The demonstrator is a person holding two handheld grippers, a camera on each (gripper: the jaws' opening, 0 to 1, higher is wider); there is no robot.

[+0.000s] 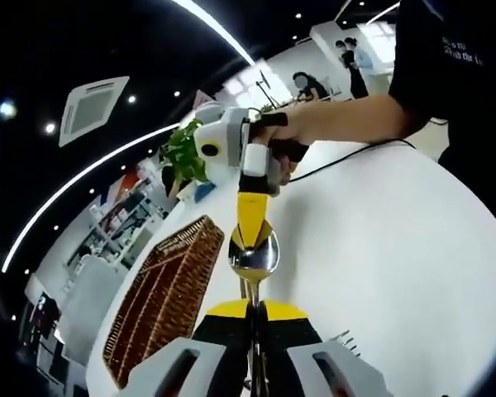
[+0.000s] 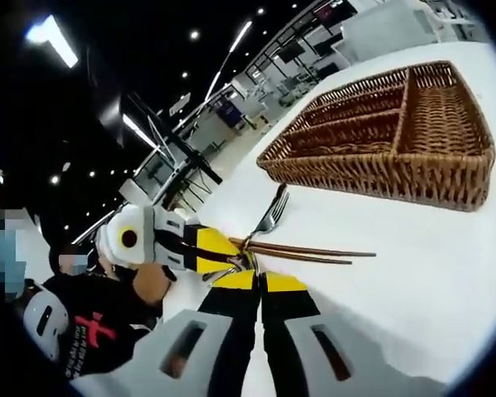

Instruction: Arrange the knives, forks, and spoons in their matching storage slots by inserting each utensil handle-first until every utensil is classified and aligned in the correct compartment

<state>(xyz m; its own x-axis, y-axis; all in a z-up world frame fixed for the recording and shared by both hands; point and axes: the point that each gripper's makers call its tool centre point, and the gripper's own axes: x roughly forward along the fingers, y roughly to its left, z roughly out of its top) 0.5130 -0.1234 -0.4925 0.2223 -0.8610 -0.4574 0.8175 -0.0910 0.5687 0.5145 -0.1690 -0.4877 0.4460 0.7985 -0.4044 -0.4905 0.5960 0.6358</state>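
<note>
In the left gripper view my left gripper (image 1: 253, 313) is shut on the handle of a shiny spoon (image 1: 254, 253), whose bowl points away from me. My right gripper (image 1: 252, 225) comes in from above, held by a person's hand, and its yellow fingertips pinch the far end of the bowl. In the right gripper view my right gripper (image 2: 259, 283) has its jaws together at the spoon, tip to tip with the left gripper (image 2: 208, 251). A fork (image 2: 273, 213) and two copper-coloured handles (image 2: 314, 251) lie on the white table just beyond. The compartmented wicker tray (image 2: 388, 136) stands further off.
The wicker tray (image 1: 167, 289) lies to the left of the spoon, on the white table (image 1: 380, 248). Fork tines (image 1: 344, 339) show beside my left jaws. A green plant (image 1: 182, 153) stands at the table's far end. People stand in the background, and a black cable crosses the table.
</note>
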